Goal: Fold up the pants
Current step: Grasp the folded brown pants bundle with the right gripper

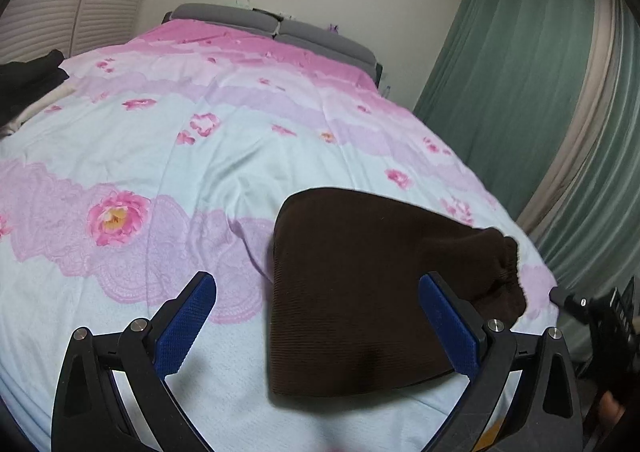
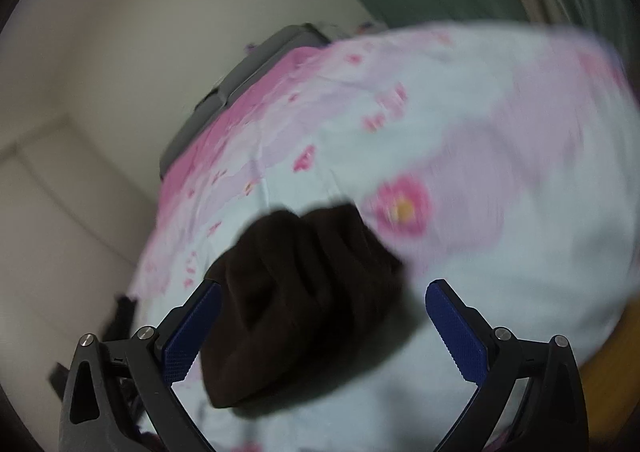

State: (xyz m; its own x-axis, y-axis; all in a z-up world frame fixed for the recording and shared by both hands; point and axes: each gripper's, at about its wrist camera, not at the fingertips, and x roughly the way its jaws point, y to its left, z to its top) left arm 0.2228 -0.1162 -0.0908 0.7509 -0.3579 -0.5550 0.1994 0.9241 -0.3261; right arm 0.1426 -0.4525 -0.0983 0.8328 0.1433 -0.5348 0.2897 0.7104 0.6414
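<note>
Left wrist view: dark brown pants [image 1: 360,292] lie folded into a compact bundle on a floral bed cover [image 1: 160,155], near its front right edge.

Both the left gripper [image 1: 316,316] and right gripper [image 2: 320,322] hang over the pants with jaws spread, holding nothing. The right wrist view is motion-blurred, so its exact height is unclear. Judged risks: a jaw closing on only the top layer could drag the fold open, and a nudge could push the bundle off the nearby bed edge.
</note>
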